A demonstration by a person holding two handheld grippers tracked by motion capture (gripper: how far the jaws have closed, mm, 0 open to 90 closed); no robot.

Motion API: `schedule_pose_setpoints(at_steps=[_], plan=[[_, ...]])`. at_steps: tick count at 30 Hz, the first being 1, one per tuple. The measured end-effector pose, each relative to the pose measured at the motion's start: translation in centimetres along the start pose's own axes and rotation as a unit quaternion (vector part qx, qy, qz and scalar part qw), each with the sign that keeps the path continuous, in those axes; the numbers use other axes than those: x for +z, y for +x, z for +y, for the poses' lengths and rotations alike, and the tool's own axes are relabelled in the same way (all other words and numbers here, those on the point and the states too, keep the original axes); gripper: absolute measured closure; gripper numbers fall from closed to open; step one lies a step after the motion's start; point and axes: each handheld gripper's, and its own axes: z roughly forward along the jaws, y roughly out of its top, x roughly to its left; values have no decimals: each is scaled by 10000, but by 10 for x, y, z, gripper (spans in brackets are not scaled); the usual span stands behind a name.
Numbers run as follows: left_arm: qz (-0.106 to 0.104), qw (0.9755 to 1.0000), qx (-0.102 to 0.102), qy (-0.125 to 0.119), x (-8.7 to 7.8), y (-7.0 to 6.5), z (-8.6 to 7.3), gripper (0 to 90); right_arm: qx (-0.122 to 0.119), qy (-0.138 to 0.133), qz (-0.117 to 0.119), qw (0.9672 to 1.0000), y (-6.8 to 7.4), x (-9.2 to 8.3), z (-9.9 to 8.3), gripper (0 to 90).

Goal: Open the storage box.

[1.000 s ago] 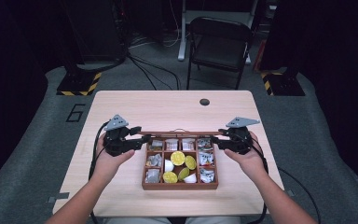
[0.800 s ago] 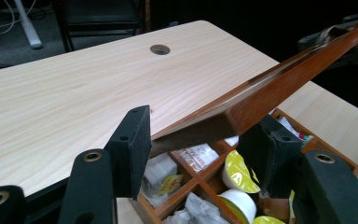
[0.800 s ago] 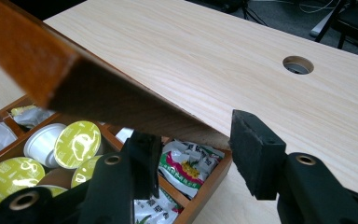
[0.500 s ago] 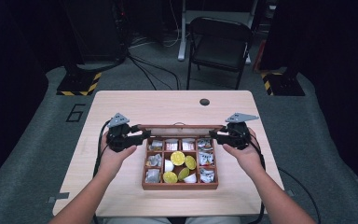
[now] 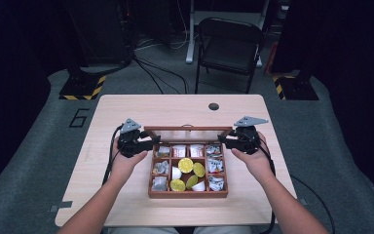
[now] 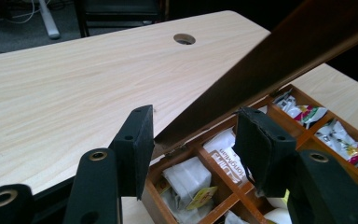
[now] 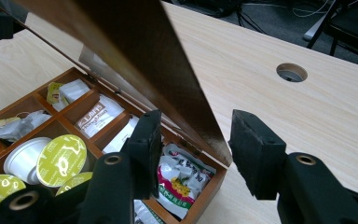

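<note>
A brown wooden box (image 5: 188,194) with several compartments lies mid-table, holding tea sachets (image 5: 215,165) and yellow-topped cups (image 5: 185,165). Its hinged lid (image 5: 187,130) stands raised along the back edge. My left gripper (image 5: 151,141) is at the lid's left end, and in the left gripper view the lid (image 6: 279,51) runs slanting between the jaws of the gripper (image 6: 193,116). Those jaws have just been closing on it. My right gripper (image 5: 224,140) is at the lid's right end. In the right gripper view the lid (image 7: 135,42) passes between the jaws of that gripper (image 7: 193,121).
The light wooden table (image 5: 126,112) has a round cable hole (image 5: 214,106) behind the box. A black folding chair (image 5: 229,44) stands beyond the far edge. Bare tabletop lies on both sides of the box and behind it.
Both grippers have shifted slightly away from the person with the lid. The lid's top rail now shows farther up the high view, with more of its pane visible.
</note>
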Motion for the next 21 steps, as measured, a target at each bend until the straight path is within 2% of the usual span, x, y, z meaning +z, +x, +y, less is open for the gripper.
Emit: schedule_pose_setpoints(at_steps=[4,14,21], plan=[[21,10000,-75,-17,6,2,-1,472,18,6,-2,10000,-1,3,0,529],[100,9999,-83,-53,15,2,-2,444,142,-7,-65,9999,-4,10,-2,511],[273,9992,-236,-173,20,-2,-3,422,244,15,-179,9995,-5,16,-5,502]])
